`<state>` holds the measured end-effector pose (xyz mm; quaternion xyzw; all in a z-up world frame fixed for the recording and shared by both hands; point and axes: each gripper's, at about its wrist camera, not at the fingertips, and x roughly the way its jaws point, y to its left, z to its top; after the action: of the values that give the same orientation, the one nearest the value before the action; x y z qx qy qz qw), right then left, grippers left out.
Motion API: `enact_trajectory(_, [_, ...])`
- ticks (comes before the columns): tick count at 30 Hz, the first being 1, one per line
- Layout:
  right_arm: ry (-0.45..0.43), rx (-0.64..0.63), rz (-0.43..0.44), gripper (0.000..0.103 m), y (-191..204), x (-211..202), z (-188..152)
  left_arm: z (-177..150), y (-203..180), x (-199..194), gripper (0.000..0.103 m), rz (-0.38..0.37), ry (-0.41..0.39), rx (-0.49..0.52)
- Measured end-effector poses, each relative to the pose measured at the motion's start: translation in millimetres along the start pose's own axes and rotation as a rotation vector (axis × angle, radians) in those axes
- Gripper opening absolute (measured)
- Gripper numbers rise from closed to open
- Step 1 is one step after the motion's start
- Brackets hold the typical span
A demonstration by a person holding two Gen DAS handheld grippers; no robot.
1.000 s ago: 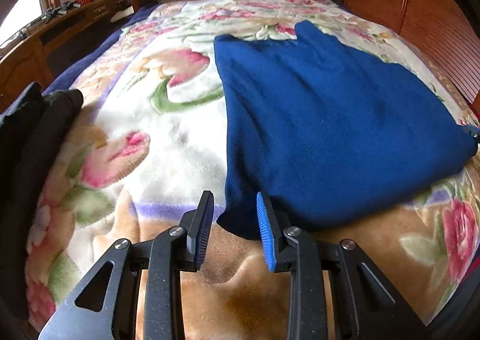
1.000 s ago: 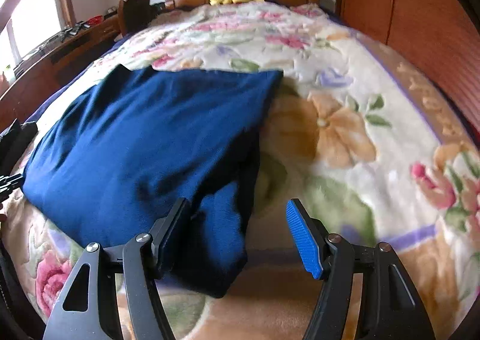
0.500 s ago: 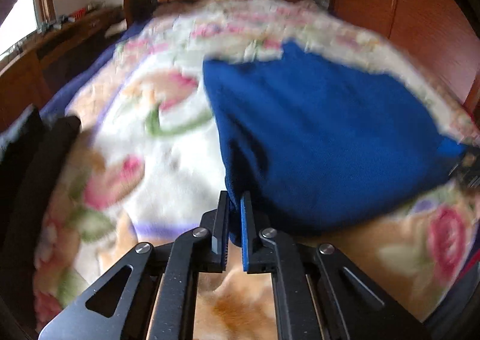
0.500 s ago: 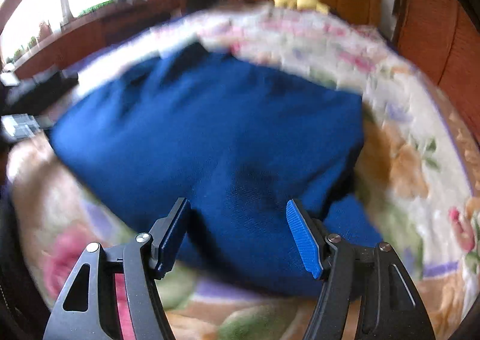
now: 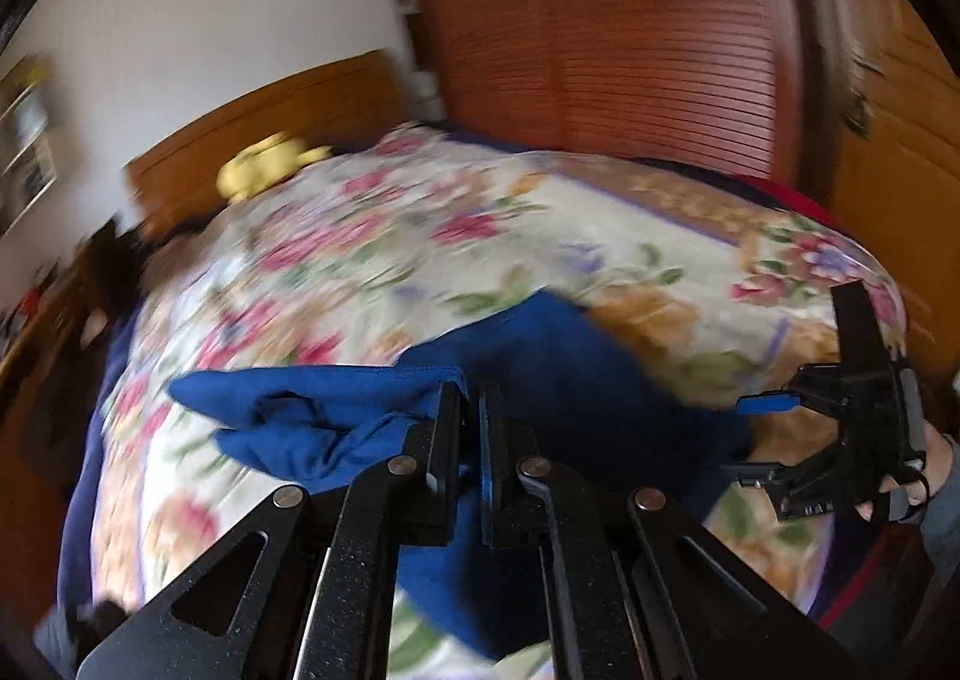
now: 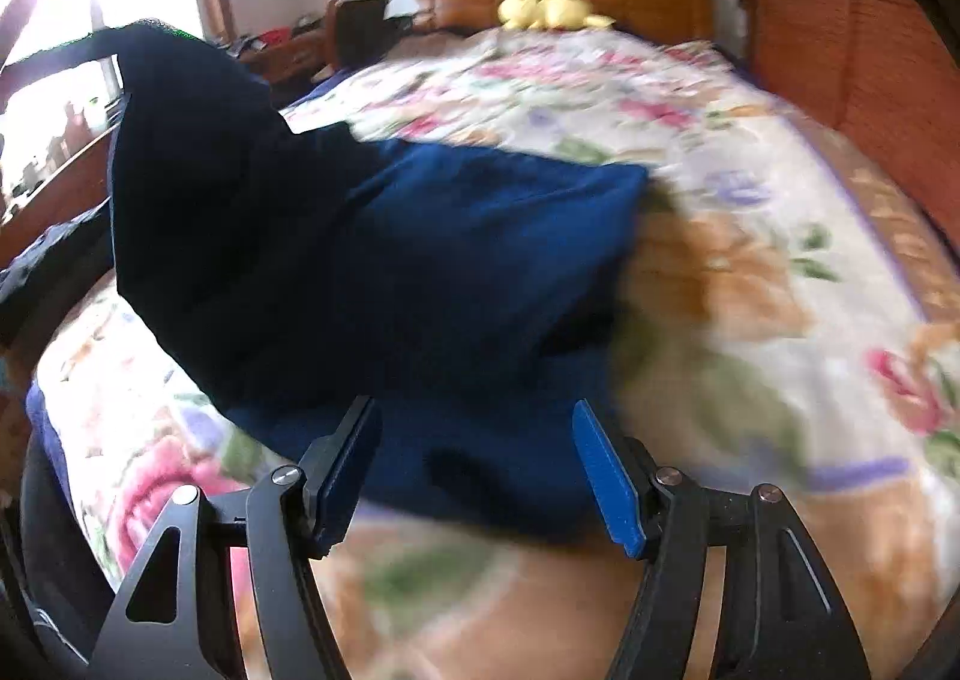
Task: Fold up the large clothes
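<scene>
The blue sweater [image 6: 468,272] lies across the flowered bedspread [image 6: 750,188], its length seemingly side to side through the blur, one end lifted and bunched. My left claw [image 5: 471,410] pinches that cloth; my right claw [image 6: 477,458] hovers spread over it.

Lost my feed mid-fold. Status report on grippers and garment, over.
Left gripper shut on blue sweater, corner raised off floral bedspread. Right gripper open, empty, above sweater's near edge. Nothing in the way.
</scene>
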<state>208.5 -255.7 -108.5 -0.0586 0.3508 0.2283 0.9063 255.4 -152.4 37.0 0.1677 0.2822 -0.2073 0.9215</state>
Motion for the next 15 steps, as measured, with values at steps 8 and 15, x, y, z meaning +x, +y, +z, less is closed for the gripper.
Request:
enact_trajectory(8, [-0.056, 0.090, -0.151, 0.068, -65.3, -84.1, -38.3, 43.9, -129.2, 64.6, 0.005, -0.265, 0.079, 0.099])
enact_trajectory(15, [-0.050, 0.114, -0.176, 0.068, -66.8, -112.1, -57.9, 25.4, -138.0, 75.8, 0.009, -0.349, 0.163, 0.032])
